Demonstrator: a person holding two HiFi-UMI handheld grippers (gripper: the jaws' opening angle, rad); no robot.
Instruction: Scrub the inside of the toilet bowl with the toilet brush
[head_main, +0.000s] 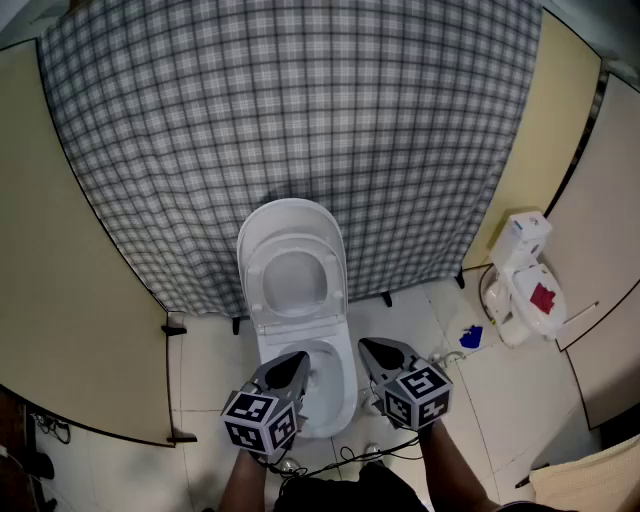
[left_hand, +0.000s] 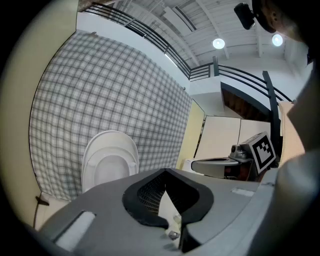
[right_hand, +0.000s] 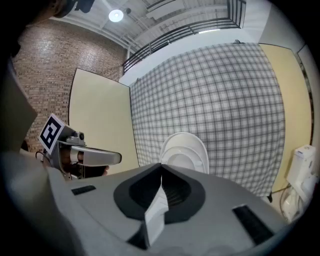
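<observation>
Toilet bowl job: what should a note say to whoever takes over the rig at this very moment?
Left tongs: shut, empty, over the toilet bowl.
Right tongs: shut, empty, by the bowl's right rim.
Lid: raised against the checked curtain.
Brush: not held. The white object by the right wall may hold it; cannot tell.
Done: nothing that shows.
Left: fetch the brush, scrub inside the bowl.

1. A grey checked curtain (head_main: 290, 110) forms the back wall.
2. Cream panels (head_main: 60, 290) stand on either side of the curtain.
3. A pale tiled floor (head_main: 450, 340) lies below the curtain.
4. Round ceiling lamps (left_hand: 218, 43) glow high above the curtain.
</observation>
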